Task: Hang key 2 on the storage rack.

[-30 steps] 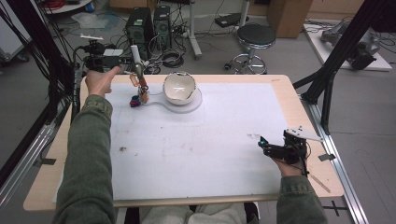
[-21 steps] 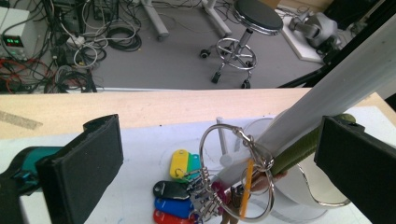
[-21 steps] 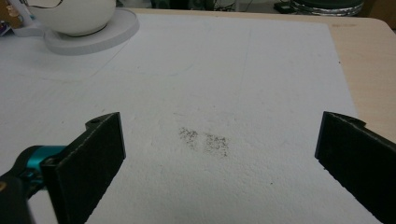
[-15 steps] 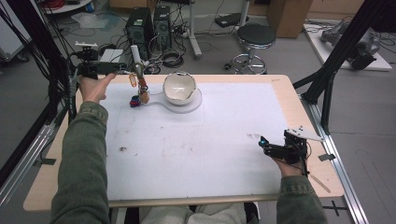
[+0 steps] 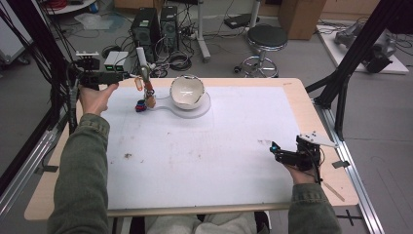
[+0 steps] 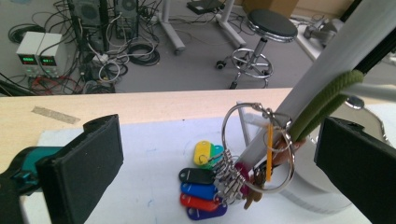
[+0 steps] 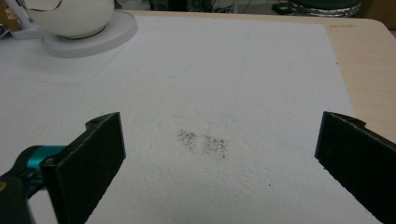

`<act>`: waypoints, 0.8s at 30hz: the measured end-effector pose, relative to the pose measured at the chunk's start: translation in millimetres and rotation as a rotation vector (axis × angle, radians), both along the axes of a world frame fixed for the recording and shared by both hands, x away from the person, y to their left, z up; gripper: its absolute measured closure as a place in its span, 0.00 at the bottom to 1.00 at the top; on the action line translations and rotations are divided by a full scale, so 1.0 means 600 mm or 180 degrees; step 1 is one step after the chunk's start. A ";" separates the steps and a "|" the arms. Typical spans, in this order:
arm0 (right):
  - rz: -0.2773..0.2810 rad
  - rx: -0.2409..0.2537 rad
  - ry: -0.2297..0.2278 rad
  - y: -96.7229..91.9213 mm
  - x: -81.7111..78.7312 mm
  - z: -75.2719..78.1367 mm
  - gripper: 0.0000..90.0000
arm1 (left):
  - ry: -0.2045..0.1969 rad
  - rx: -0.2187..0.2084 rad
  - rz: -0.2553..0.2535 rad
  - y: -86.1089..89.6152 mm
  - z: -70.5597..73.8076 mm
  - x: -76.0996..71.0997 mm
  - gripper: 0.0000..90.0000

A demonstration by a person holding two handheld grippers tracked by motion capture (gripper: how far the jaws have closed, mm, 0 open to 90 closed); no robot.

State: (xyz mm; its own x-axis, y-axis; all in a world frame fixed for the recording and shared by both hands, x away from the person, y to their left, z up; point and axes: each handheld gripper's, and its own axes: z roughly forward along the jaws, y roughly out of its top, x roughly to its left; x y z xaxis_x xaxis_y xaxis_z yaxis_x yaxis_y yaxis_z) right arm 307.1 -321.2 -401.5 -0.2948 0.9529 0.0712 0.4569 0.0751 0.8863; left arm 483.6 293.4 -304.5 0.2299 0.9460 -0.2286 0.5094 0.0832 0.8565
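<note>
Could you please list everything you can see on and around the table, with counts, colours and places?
Table: one, light wood, under the white mat.
Mat: one, white, covering most of the tabletop.
Bowl: one, white, on the stand's round base at the far side.
Stand: one, white, an upright post left of the bowl.
Key ring: one, silver, hanging at the post.
Key tags: several; yellow, black, blue and red among them, lying on the mat.
Stool: one, black seat, on the floor beyond the table.
Left gripper: one, black, open, near the post.
Right gripper: one, black, open, over the mat's near right.
</note>
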 end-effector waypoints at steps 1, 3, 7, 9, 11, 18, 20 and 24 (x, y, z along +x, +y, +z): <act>0.0000 -0.0005 -0.0004 0.000 0.000 0.000 0.01 | -0.0023 -0.0025 -0.0001 0.000 -0.001 -0.003 0.02; -0.0004 -0.0001 -0.0011 -0.001 0.001 0.000 0.01 | -0.0035 -0.0048 -0.0008 0.001 -0.002 -0.008 0.02; -0.0007 0.0001 -0.0008 -0.002 0.002 0.000 0.01 | -0.0120 -0.0093 -0.0007 0.001 -0.007 -0.022 0.02; -0.0018 0.0010 -0.0008 -0.002 0.002 0.000 0.01 | -0.0141 -0.0073 -0.0013 -0.001 -0.010 -0.028 0.02; -0.0024 0.0004 -0.0017 -0.003 0.002 0.000 0.01 | -0.0139 -0.0020 -0.0030 -0.002 -0.012 -0.034 0.02; -0.0043 0.0003 -0.0028 -0.002 0.002 0.000 0.01 | -0.0247 -0.0039 0.0011 0.001 -0.013 -0.060 0.02; -0.0052 0.0004 -0.0028 -0.002 0.002 0.000 0.01 | -0.0275 -0.0010 0.0015 0.001 -0.012 -0.067 0.02; -0.0057 0.0000 -0.0045 -0.003 0.004 0.001 0.01 | -0.0319 0.0024 0.0057 0.001 -0.010 -0.078 0.02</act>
